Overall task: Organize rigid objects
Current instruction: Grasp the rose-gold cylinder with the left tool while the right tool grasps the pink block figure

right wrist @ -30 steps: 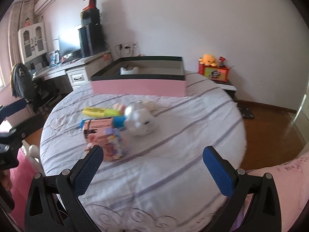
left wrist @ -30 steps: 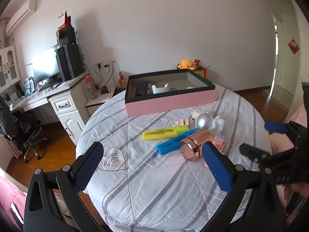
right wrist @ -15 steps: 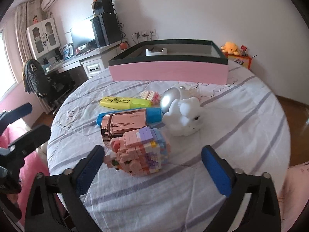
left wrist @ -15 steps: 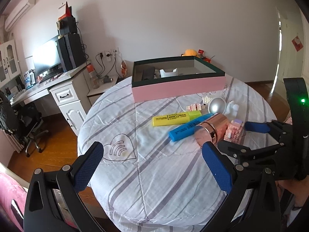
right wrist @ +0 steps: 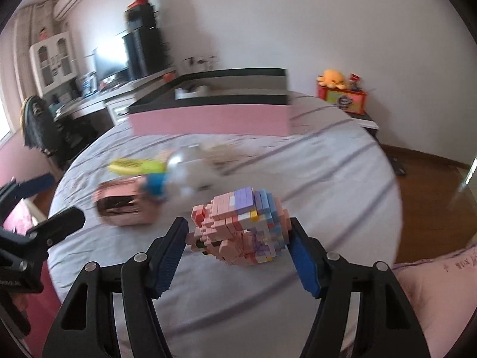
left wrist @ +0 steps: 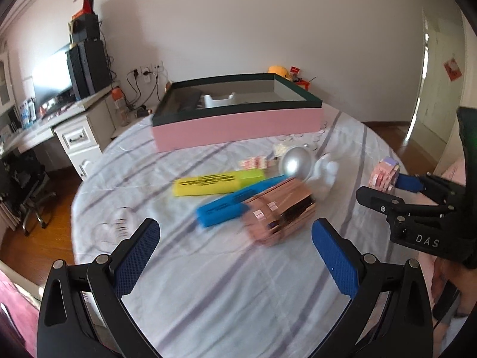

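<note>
Nearest me, my right gripper (right wrist: pixel 237 235) has just been closing around the pink block figure (right wrist: pixel 241 228); its blue pads sit right against both flanks, though I cannot tell whether they press yet. My left gripper (left wrist: pixel 235 249) hangs wide open over bare cloth, nothing between its fingers, aimed at the rose-gold cylinder (left wrist: pixel 278 210) lying on its side just ahead. Beyond that lie the blue marker (left wrist: pixel 225 210) and the yellow highlighter (left wrist: pixel 217 182), then the silver ball (left wrist: pixel 296 164) beside the white figurine (left wrist: pixel 326 174). Farthest back on the round table (left wrist: pixel 238 283) stands the pink box (left wrist: pixel 235 129), already holding a few things. I judge this the pick-up step: next I must firm my right grip, lift the figure clear, and carry it over the box's front wall without clipping the rim.
</note>
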`<state>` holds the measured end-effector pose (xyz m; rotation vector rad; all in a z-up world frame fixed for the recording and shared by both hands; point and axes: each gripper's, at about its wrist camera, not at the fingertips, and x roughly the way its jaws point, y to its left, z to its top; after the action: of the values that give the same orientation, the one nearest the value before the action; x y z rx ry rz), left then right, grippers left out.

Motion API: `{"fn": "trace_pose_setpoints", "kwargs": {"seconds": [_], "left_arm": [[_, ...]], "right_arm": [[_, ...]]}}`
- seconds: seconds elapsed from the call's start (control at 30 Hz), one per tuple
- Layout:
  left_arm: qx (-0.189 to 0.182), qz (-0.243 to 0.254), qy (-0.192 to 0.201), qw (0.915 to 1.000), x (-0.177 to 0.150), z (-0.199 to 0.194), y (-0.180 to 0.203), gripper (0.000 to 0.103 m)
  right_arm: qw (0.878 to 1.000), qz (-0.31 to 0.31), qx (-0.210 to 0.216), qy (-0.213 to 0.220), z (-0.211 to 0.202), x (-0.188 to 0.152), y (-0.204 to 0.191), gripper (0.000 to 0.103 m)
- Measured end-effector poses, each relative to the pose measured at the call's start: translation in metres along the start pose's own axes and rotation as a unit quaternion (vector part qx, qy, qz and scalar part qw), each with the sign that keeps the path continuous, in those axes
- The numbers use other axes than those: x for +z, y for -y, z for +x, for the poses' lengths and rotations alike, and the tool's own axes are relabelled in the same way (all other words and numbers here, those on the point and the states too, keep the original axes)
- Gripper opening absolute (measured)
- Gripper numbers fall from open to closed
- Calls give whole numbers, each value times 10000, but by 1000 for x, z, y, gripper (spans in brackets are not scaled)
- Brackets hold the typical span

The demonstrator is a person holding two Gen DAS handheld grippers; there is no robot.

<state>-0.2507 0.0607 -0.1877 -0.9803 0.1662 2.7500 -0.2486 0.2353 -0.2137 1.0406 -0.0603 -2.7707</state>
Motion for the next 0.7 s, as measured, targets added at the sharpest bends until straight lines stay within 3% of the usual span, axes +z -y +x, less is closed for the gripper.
{"fn": "trace_pose_setpoints", "kwargs": {"seconds": [0.23,0.33,0.47,0.6,0.7], "left_arm": [[168,-530,-335,9979,4,34,21,103],[427,-581,-539,9959,3,49,25,103],[434,-564,-625,9955,2,56,24,101],[287,-259,-624,9973,-1,57,25,73],[151,-77,-585,9981,-2,55,25,66]], "right_arm": [[9998,181,59,91,6,3,34,68],[9996,183,192,120,10,4,38,68],[9992,193,315,132,15,6,40,68],[9991,178,365,87,23,5,41,68],[9992,175,360,73,24,5,41,68]]}}
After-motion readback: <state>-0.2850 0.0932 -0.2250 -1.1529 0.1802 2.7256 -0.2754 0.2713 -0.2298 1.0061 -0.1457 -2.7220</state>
